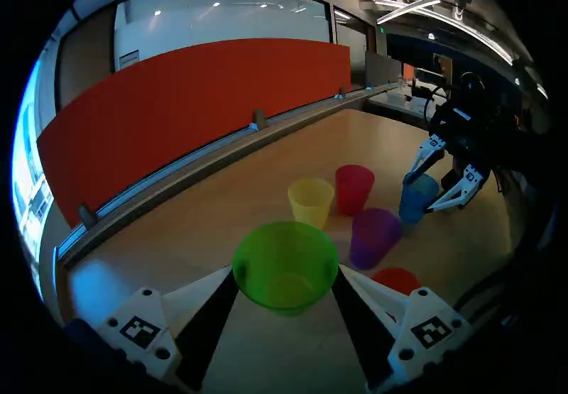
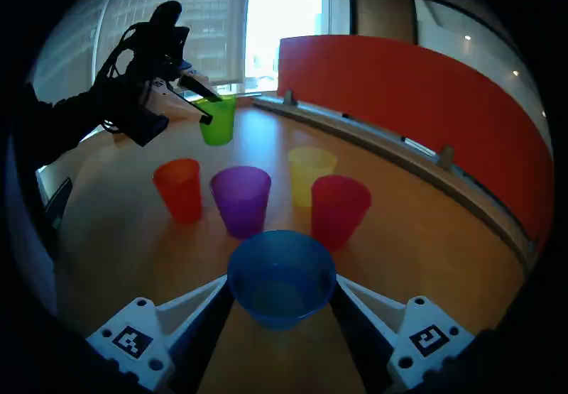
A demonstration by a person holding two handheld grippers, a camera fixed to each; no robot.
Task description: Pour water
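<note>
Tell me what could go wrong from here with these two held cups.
1. The left gripper holds the green cup by its smooth tapered wall, so tilting it may let it slip.
2. The blue cup, held by the right gripper, is close to the purple cup and red cup. A swing could topple them.
3. A missed pour would wet the wooden table.
</note>
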